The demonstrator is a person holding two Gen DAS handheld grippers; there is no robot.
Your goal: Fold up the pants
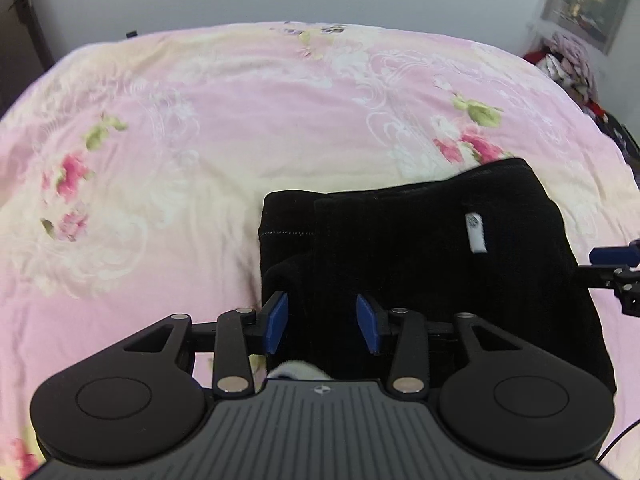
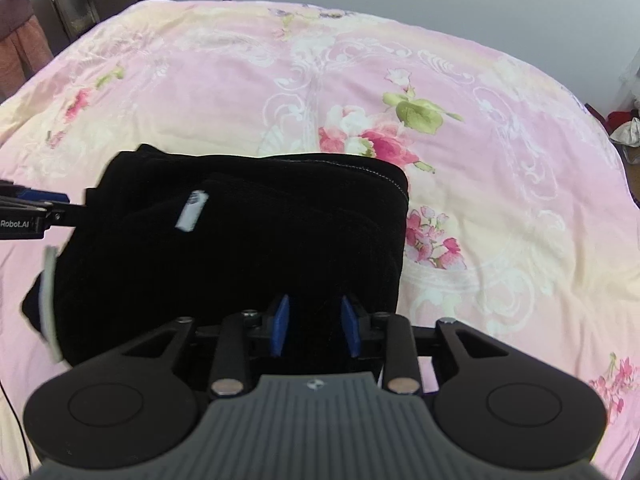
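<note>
Black pants point(image 1: 420, 252) lie folded into a compact bundle on the pink floral bedspread point(image 1: 200, 128), with a small white label point(image 1: 475, 232) on top. My left gripper point(image 1: 322, 326) is open, its blue pads either side of the bundle's near left edge. In the right wrist view the same pants point(image 2: 248, 240) fill the middle, label point(image 2: 191, 211) at the upper left. My right gripper point(image 2: 314, 326) is open over the bundle's near right edge. Each gripper shows at the edge of the other's view: the right one point(image 1: 616, 268), the left one point(image 2: 36, 208).
The bedspread point(image 2: 480, 160) spreads wide beyond the pants on all sides. A pile of clothes point(image 1: 568, 64) sits off the bed's far right corner under a framed picture. A person in pink point(image 2: 16, 20) stands by dark furniture at the far left.
</note>
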